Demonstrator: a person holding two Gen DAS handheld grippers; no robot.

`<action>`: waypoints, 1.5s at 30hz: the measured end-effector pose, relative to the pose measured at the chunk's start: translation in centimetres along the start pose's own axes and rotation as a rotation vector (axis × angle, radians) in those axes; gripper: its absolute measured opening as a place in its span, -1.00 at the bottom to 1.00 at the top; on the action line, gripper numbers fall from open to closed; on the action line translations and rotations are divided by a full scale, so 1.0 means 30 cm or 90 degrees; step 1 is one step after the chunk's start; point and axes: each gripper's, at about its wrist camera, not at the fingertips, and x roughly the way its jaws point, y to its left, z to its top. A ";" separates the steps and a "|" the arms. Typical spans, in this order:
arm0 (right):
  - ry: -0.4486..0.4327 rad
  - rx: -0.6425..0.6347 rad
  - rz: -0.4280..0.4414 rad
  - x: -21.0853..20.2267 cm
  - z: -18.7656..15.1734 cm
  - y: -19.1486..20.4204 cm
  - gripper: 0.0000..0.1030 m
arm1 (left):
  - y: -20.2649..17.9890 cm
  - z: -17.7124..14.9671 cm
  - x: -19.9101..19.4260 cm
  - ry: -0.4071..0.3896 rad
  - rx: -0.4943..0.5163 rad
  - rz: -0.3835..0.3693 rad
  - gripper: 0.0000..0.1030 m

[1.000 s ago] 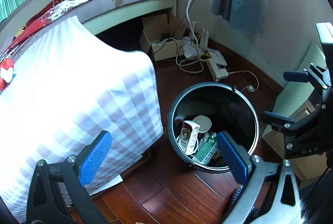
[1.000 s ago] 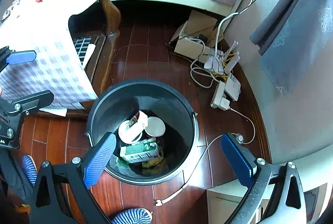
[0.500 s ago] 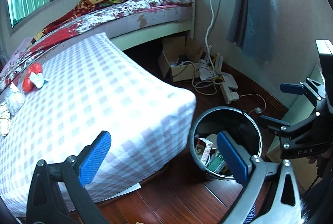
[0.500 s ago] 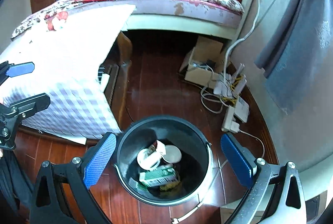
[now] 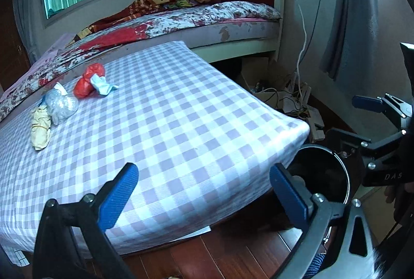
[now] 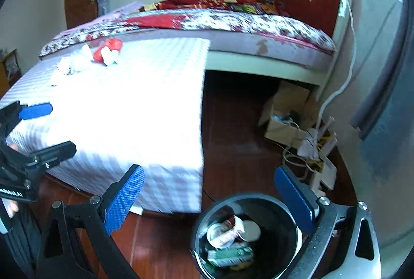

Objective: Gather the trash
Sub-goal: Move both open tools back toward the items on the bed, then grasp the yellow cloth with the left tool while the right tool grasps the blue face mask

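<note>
Several pieces of trash lie at the far left of the checkered table (image 5: 181,128): a red bag (image 5: 88,80), a light blue scrap (image 5: 102,84), a clear crumpled bag (image 5: 60,104) and a yellowish wrapper (image 5: 40,127). They show small in the right wrist view, where the red bag (image 6: 110,48) stands out. A black trash bin (image 6: 245,235) on the floor holds cartons and a cup (image 6: 225,232). It also shows in the left wrist view (image 5: 323,175). My left gripper (image 5: 204,191) is open and empty over the table's near edge. My right gripper (image 6: 209,198) is open and empty above the bin.
A bed (image 5: 207,17) with a red headboard stands behind the table. A cardboard box (image 6: 284,113), cables and a power strip (image 6: 318,170) lie on the wooden floor by the wall. A grey curtain (image 5: 344,14) hangs at right.
Both grippers have lifted and tilted up from the bin toward the table and bed. The trash on the table has come into view. Both stay open.
</note>
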 end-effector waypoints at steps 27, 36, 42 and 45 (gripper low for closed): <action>0.014 -0.102 0.175 0.291 0.329 0.614 0.98 | 0.825 -0.097 -0.032 0.006 -0.237 0.147 0.88; 0.037 -0.091 0.189 0.518 0.530 0.702 0.40 | 1.022 -0.001 0.126 0.015 -0.267 0.159 0.46; 0.059 -0.100 0.189 0.671 0.633 0.777 0.28 | 1.092 0.060 0.213 0.032 -0.267 0.147 0.24; 0.074 -0.104 0.180 0.746 0.662 0.802 0.08 | 1.109 0.064 0.247 0.044 -0.275 0.136 0.20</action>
